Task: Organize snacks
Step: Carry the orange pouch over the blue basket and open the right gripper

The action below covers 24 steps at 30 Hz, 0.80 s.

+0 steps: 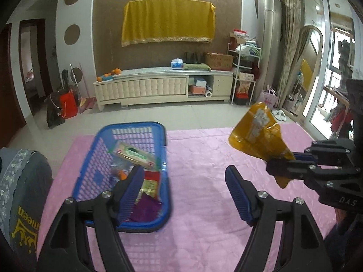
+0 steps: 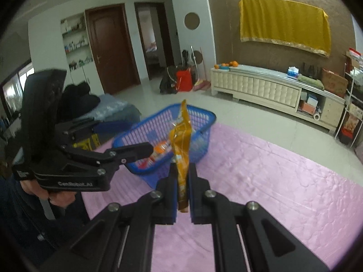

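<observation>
1. Yellow snack packet (image 2: 181, 145): clamped by its lower end between the two blue-padded fingers of the right tongs (image 2: 183, 195), standing upright and edge-on in the right wrist view. In the left wrist view the same packet (image 1: 256, 133) is held in the air above the pink mat, ahead and to the right of the left tongs.
2. Right tongs (image 1: 281, 168): fingers closed together on the packet; seen from the left wrist view they enter from the right.
3. Left tongs (image 1: 183, 195): fingers wide apart, holding nothing, with the left finger over the near end of the blue basket (image 1: 166, 158) and the right finger over the mat. In the right wrist view the left tongs (image 2: 145, 149) reach toward the basket's near rim.
4. Blue basket (image 2: 205, 115): rests on the pink mat (image 2: 272, 181), ahead of the right tongs and behind the packet. Inside lie a green-and-white packet (image 1: 133, 155), a purple wrapper (image 1: 145, 208) and other snacks too blurred to name.
5. Pink mat (image 1: 199, 170): covers the surface beneath both tongs.
6. Background: a cream cabinet (image 1: 158, 86) stands along the far wall, below a yellow cloth (image 1: 168, 21).
</observation>
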### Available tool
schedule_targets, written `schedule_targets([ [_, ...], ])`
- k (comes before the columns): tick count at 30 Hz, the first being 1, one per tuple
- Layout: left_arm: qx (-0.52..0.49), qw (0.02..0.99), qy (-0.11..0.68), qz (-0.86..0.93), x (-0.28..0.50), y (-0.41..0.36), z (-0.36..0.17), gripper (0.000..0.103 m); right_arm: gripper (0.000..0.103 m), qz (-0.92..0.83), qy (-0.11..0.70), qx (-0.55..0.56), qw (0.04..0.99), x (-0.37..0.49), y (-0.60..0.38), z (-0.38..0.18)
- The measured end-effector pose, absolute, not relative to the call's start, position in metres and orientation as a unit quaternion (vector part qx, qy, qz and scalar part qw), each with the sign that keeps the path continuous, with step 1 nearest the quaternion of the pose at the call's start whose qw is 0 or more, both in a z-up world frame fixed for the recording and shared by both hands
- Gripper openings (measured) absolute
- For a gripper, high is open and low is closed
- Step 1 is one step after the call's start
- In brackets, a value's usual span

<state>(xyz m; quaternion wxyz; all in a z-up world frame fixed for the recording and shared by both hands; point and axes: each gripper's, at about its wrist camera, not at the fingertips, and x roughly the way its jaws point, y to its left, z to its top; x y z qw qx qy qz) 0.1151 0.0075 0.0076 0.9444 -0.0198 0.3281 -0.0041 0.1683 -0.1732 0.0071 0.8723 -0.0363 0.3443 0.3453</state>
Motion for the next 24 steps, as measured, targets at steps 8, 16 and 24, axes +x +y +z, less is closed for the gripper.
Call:
schedule_targets([
  [8,-0.029,0.948,0.317,0.012,0.105,0.054,0.027,0.075,0.012,0.332,0.33,0.0,0.884,0.17,-0.131,0.026],
  [16,-0.019,0.945,0.325,0.033,0.112,0.091,0.03,0.078,0.012,0.32,0.336,0.012,0.886,0.19,-0.089,0.024],
  [24,-0.034,0.933,0.353,0.053,0.123,0.132,0.006,0.079,0.012,0.298,0.377,0.002,0.877,0.21,-0.052,0.006],
])
